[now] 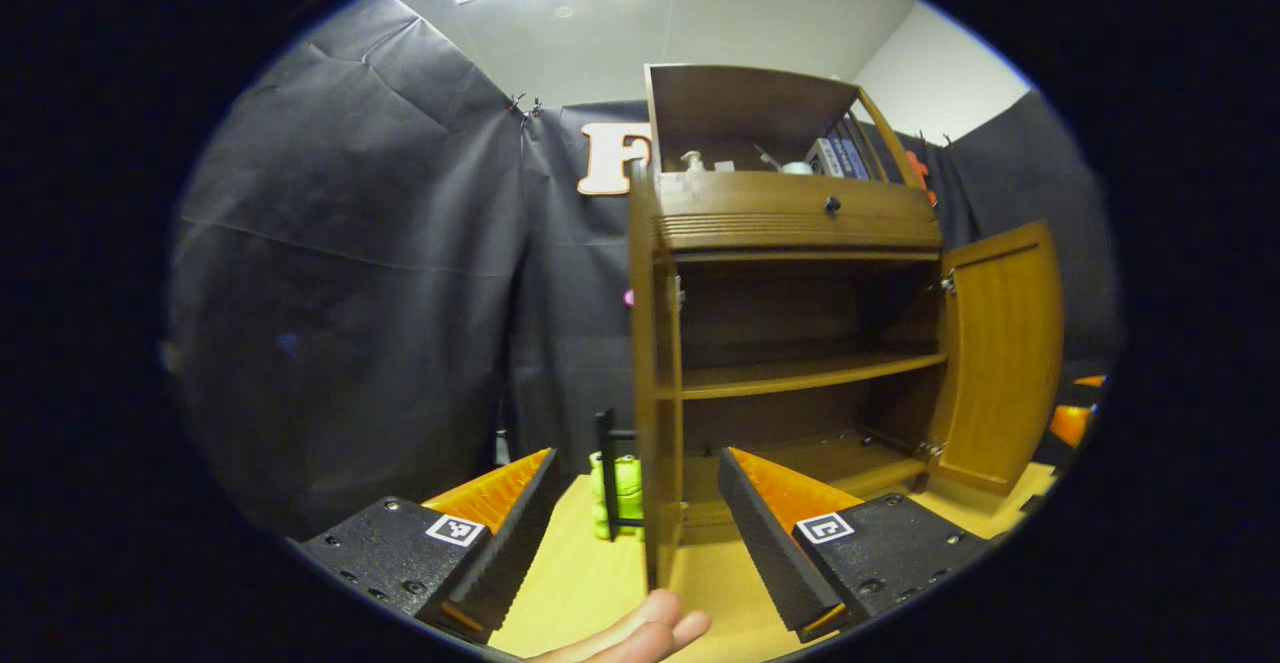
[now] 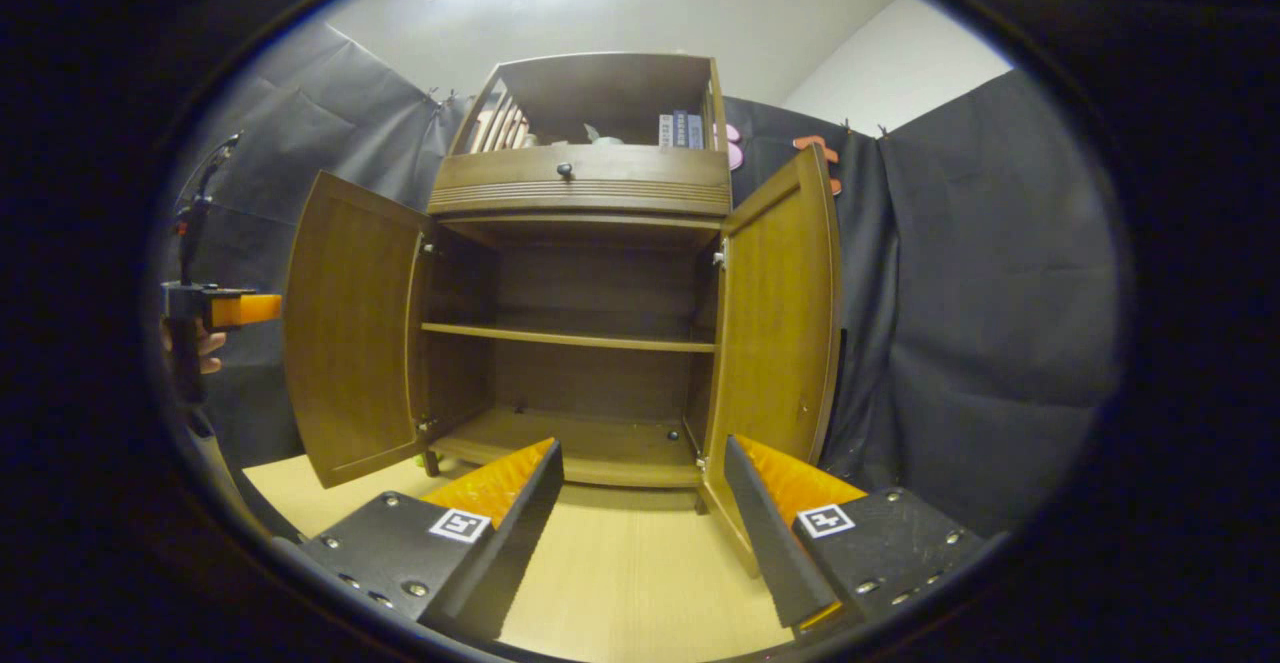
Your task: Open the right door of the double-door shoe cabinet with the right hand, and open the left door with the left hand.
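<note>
Both doors of the shoe cabinet (image 2: 585,273) stand wide. Left door (image 1: 657,383) sits edge-on just ahead of the released left hand-held gripper (image 1: 640,533); right hand-held gripper (image 2: 645,528) also released, nearest the right door (image 2: 775,313).

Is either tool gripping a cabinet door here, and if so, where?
No. The left tool and right tool are both open, holding nothing; left door and right door stand open.

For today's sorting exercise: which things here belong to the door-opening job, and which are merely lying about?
Job: shoe cabinet, left door, right door, left gripper, right gripper.

Lying about: books, bottle, green toy, drawer.
</note>
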Demonstrator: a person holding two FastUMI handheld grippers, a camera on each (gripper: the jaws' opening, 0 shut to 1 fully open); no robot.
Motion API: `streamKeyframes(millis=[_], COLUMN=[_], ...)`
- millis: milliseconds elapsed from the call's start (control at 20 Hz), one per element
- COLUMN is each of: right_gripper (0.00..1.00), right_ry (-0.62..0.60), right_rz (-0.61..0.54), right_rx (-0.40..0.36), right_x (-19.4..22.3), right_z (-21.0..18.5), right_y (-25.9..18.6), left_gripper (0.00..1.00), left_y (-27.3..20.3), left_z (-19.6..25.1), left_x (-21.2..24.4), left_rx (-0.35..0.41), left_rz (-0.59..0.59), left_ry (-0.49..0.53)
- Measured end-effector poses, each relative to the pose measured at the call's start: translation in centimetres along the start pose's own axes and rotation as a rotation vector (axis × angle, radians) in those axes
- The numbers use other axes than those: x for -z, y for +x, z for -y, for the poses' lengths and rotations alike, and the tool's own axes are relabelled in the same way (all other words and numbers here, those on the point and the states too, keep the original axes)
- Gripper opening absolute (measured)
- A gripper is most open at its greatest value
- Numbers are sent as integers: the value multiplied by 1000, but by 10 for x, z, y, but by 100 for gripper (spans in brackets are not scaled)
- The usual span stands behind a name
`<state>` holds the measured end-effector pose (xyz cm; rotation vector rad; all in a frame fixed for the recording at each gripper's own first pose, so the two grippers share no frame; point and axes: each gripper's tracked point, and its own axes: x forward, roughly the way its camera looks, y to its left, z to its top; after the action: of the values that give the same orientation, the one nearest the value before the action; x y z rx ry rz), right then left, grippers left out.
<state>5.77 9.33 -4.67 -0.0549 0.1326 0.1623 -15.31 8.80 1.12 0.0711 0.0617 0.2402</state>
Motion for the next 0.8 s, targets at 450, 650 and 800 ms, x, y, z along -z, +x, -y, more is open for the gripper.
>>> streamKeyframes(millis=[450,650,800], right_gripper=[94,94,98], right_ry=[21,13,36], right_rz=[10,7,21], right_rx=[-5,-2,13], right_x=[-7,-16,-31], right_z=[15,22,27], right_y=[7,14,20], left_gripper=[97,97,98], left_y=[8,22,30], left_z=[96,145,187], left_x=[-22,-18,-5], left_rx=[103,146,207], left_rz=[48,47,11], left_ry=[-12,9,3])
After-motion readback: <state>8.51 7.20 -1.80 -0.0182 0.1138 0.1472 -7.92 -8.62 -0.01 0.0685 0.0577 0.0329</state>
